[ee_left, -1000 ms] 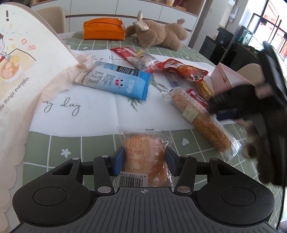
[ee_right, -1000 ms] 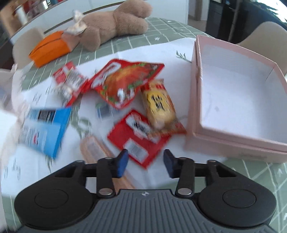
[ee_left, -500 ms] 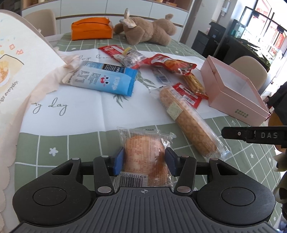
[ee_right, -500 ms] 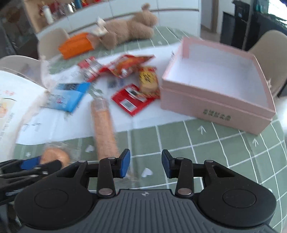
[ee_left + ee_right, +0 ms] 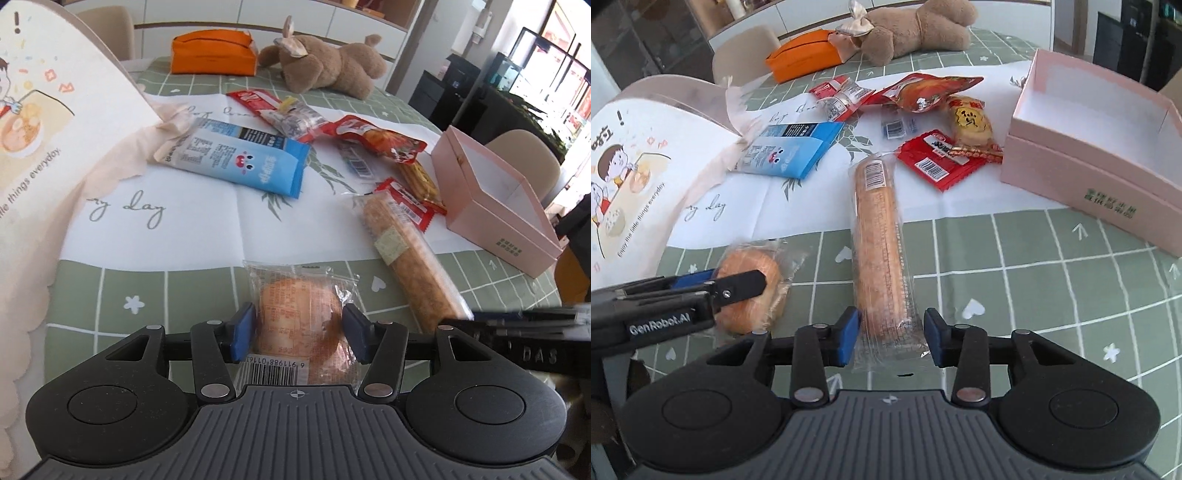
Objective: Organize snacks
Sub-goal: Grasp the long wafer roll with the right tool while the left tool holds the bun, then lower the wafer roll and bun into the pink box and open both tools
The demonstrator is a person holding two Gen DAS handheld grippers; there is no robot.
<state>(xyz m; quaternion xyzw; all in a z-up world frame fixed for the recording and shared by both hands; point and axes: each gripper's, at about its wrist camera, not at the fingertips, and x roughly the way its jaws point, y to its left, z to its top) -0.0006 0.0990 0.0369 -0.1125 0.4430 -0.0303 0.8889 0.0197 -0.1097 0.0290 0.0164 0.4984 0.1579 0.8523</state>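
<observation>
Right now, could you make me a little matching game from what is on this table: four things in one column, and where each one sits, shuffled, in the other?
Things:
1. round bun in clear wrap
2. long biscuit roll
3. pink box
4. brown plush toy

Places:
A. far end, beside the orange pouch
B. between the right gripper fingers
C. right side, open and empty
D. between the left gripper fingers

Pairs: 1-D, 2-B, 3-C, 4-A

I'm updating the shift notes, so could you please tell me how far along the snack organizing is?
Nothing looks done: the pink box is empty. In hand: the left gripper is clamped on the round bun packet, while the right gripper is closing around the long cracker roll, pads not yet pressing. Left: the blue packet, red packets and the rest on the cloth.
</observation>
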